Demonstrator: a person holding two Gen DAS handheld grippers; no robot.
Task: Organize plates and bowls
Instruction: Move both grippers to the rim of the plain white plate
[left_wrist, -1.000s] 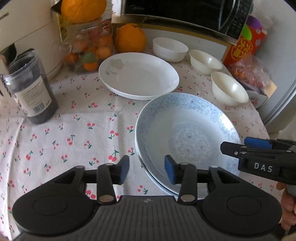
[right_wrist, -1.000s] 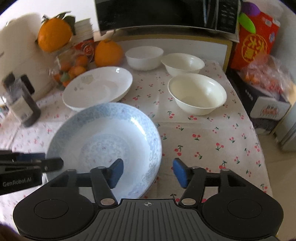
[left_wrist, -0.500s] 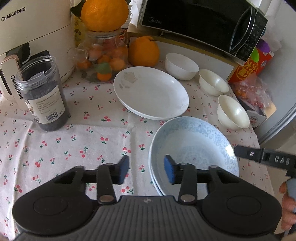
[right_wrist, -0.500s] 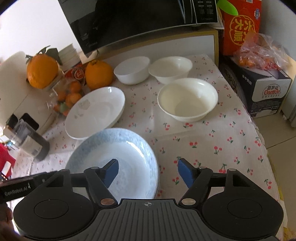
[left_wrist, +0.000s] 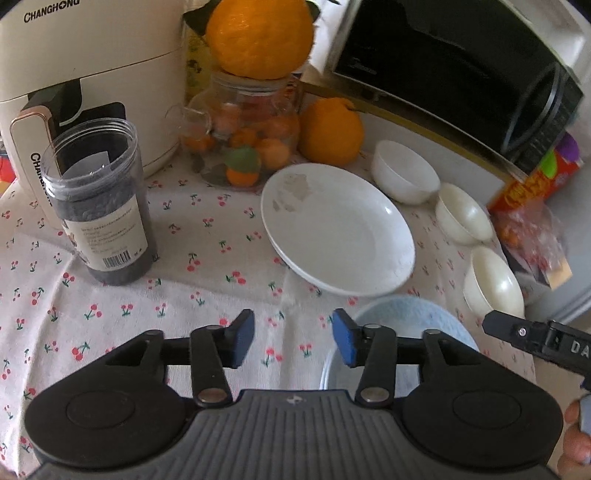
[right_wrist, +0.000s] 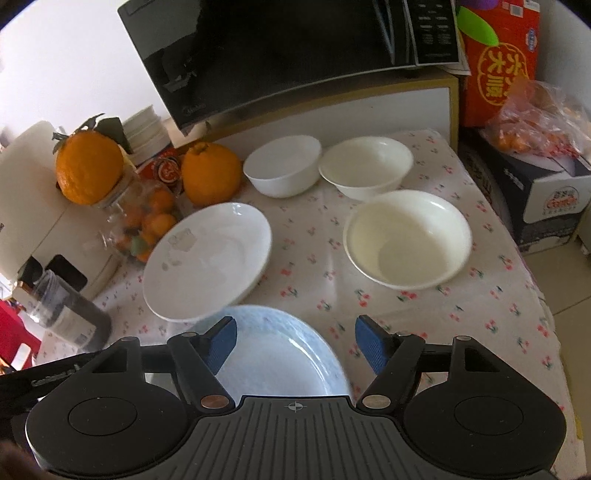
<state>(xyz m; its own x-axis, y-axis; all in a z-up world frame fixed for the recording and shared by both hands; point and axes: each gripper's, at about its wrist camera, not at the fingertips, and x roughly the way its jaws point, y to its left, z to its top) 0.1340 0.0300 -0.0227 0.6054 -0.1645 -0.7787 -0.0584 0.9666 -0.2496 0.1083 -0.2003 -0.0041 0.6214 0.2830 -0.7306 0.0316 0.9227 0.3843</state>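
Note:
A pale blue patterned plate (left_wrist: 406, 325) (right_wrist: 280, 354) lies on the cherry-print tablecloth at the near edge. A white plate (left_wrist: 336, 229) (right_wrist: 207, 258) lies behind it. Three white bowls stand to the right: a far one (left_wrist: 404, 171) (right_wrist: 282, 168), a middle one (left_wrist: 463, 218) (right_wrist: 365, 166) and a near, larger one (left_wrist: 493, 282) (right_wrist: 408, 238). My left gripper (left_wrist: 293, 338) is open and empty, held above the cloth left of the blue plate. My right gripper (right_wrist: 295, 343) is open and empty above the blue plate's right rim; its finger shows in the left wrist view (left_wrist: 535, 338).
A dark-filled clear jar (left_wrist: 99, 203) stands at the left by a white air fryer (left_wrist: 81, 74). A glass jar of small fruit (left_wrist: 247, 140) with an orange on top, another orange (left_wrist: 330, 131), a microwave (right_wrist: 295, 48), a red box (right_wrist: 498, 62) and bagged fruit (right_wrist: 535, 118) line the back and right.
Both grippers have pulled back and up from the blue plate, so more of the table shows. Their jaws stay open. The plates and bowls have not moved.

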